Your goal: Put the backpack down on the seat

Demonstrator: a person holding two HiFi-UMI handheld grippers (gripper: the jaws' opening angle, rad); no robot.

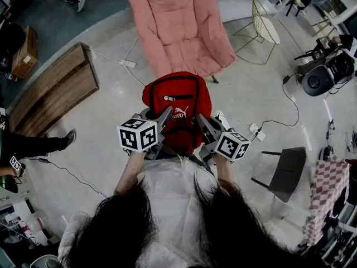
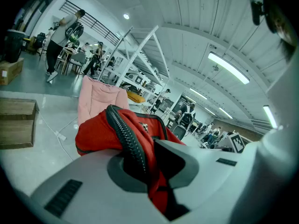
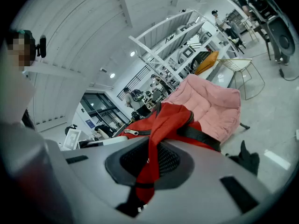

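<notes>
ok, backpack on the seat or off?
Off. Red backpack hangs short of the pink chair, pinched in left claw and right claw.

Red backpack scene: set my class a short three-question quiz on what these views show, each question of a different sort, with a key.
1. How many grippers grip the red backpack?
2. Which seat stands just beyond the backpack? A. a blue beanbag B. a pink chair C. a green sofa
3. True or false: the backpack already lies on the pink chair.
Key: 1. Two: the left gripper and the right gripper are both shut on its fabric. 2. B. 3. False: it is held up, short of the chair.
</notes>
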